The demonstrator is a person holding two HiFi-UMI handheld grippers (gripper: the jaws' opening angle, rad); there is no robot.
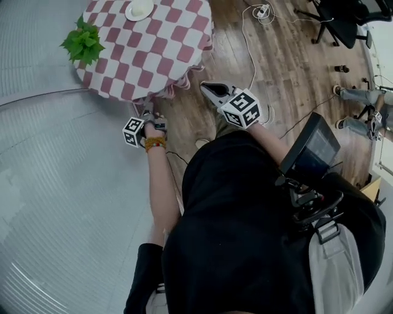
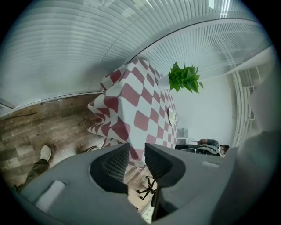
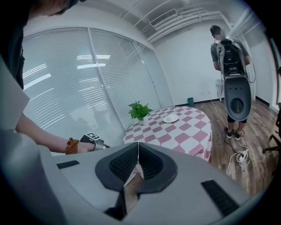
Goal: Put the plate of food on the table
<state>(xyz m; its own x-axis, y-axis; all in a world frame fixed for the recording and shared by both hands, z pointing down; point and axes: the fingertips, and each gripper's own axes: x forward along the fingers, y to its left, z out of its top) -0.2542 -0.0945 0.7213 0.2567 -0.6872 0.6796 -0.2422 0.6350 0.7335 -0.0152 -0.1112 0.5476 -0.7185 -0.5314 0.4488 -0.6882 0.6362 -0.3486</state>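
Note:
A white plate of food [image 1: 140, 9] rests on the round table [image 1: 166, 55] with its red and white checked cloth, beside a green potted plant [image 1: 83, 43]. Both grippers hang off the table's near edge, over the wood floor. My left gripper [image 1: 149, 111] points at the cloth's hem, and its jaws stand a little apart with nothing between them [image 2: 137, 151]. The right gripper [image 1: 207, 89] is shut and holds nothing [image 3: 138, 149]. From the right gripper view the plate [image 3: 170, 118] lies past the plant [image 3: 139, 110], and from the left gripper view the plate [image 2: 171, 115] shows edge-on.
A window wall with blinds [image 1: 43, 184] curves along the left. A power strip and cables [image 1: 263, 11] lie on the floor beyond the table, near an office chair [image 1: 334, 21]. Another person with a backpack rig [image 3: 230, 57] stands at the far side.

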